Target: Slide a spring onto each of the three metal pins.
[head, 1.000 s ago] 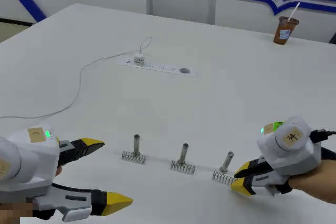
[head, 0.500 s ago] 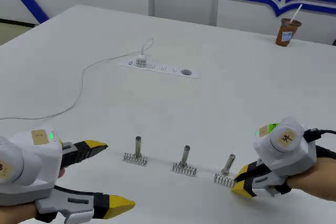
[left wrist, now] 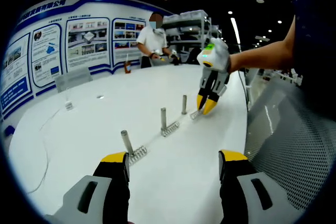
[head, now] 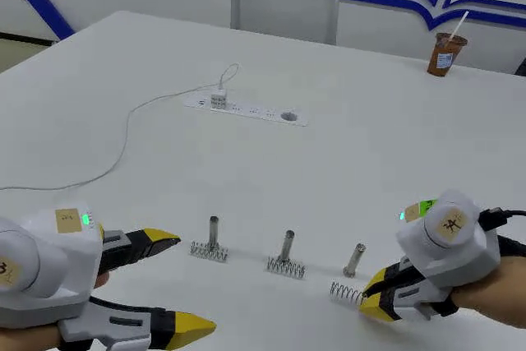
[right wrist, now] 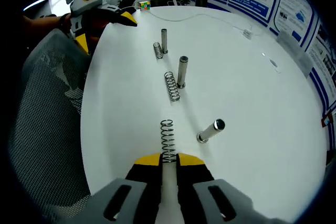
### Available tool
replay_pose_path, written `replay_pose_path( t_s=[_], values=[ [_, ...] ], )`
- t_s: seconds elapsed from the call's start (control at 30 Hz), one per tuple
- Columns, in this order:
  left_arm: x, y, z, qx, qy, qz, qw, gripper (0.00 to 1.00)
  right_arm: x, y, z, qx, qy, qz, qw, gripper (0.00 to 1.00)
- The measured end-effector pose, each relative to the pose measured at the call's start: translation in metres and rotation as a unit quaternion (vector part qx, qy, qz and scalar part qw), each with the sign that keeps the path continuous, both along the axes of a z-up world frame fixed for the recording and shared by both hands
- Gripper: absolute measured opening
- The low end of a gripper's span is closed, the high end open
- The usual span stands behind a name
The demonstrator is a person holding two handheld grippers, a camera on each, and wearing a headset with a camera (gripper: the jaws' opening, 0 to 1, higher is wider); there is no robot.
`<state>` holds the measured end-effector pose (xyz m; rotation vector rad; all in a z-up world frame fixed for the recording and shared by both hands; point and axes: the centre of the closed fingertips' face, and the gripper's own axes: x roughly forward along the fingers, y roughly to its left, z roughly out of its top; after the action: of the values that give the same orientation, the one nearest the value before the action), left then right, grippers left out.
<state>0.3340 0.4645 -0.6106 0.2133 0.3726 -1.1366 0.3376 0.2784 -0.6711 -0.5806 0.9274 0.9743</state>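
One spring [right wrist: 167, 137] is gripped by its near end between the clenched jaws of the right gripper [right wrist: 164, 159], the rest of its coil sticking out straight ahead of the tips; whether the free end is touching the table [right wrist: 252, 108] cannot be told. The nearest pin [right wrist: 210, 131] is found just ahead and right of those jaws, near the spring but apart from it. Further ahead a middle pin [right wrist: 182, 71] and a farthest pin [right wrist: 164, 40] are seen, with a second spring [right wrist: 171, 86] and a third spring [right wrist: 156, 50] laid at their feet — none is threaded yet. Beyond them the left gripper [left wrist: 174, 157] is held released, jaws wide, nothing between them. For the step in hand the spring should be raised above the pin's top, turned open end down and centred before being lowered — a light squeeze is advised, lest the coil be crushed or flicked away
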Motion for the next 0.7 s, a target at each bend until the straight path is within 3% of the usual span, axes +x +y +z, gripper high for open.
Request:
replay_pose_path(
  t_s=[0.7],
  values=[
    [-0.016,-0.042,0.005,-0.003,-0.006,-0.097,0.9953,0.49,-0.015,0.048,0.039,0.024,-0.006,0.059,0.998,0.11]
  ],
)
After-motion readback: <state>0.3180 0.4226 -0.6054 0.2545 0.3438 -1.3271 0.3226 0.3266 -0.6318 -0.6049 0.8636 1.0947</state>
